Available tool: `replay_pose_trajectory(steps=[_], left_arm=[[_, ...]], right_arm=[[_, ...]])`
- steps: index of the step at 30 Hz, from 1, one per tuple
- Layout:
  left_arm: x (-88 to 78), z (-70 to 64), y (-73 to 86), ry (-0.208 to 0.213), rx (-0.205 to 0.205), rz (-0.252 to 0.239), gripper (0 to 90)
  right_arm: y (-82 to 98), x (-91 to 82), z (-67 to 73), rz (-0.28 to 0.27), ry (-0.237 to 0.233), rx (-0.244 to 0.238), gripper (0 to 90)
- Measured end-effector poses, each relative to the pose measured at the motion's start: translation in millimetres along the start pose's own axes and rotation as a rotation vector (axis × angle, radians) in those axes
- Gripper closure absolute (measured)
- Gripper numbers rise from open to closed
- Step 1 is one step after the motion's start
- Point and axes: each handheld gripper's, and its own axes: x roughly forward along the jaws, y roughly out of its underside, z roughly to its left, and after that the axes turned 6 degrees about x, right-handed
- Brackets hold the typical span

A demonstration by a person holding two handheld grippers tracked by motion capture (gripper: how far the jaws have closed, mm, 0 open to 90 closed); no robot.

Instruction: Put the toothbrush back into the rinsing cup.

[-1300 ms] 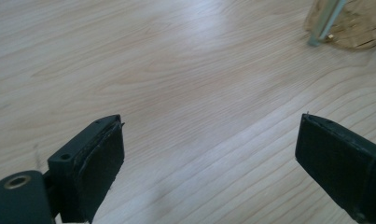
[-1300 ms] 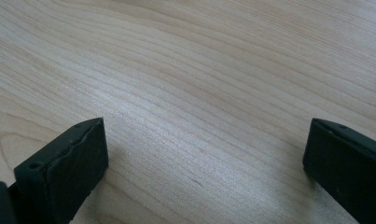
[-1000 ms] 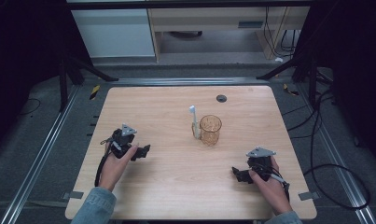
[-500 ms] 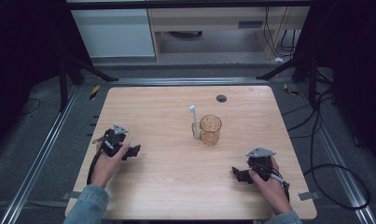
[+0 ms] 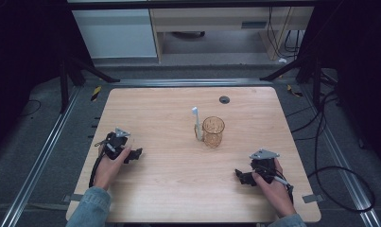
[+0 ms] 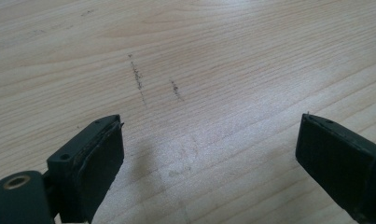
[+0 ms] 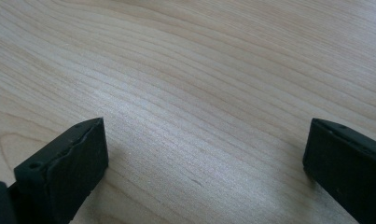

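Your left gripper (image 5: 135, 154) and right gripper (image 5: 241, 176) both rest spread and empty on the counter (image 5: 169, 198), well apart from the amber cup (image 5: 212, 131) at mid-counter, the white toothbrush (image 5: 197, 124) touching its side. By my judgement, nothing is grasped yet; everything remains.

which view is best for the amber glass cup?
The high view: the amber glass cup stands whole mid-table, with a white toothbrush beside it. Both gripper views look down at bare wooden table between open jaws.
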Motion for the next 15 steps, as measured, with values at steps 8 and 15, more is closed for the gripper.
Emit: replay_pose_trajectory(steps=[8,15], left_arm=[[6.4,0.4,6.7,0.006,-0.012,0.002,7.0],[11.2,0.7,15.2,0.012,-0.034,-0.063,2.9]], right_arm=[[0.0,0.0,0.0,0.0,0.0,0.0,0.4],[-0.1,0.0,-0.1,0.0,0.0,-0.002,0.4]])
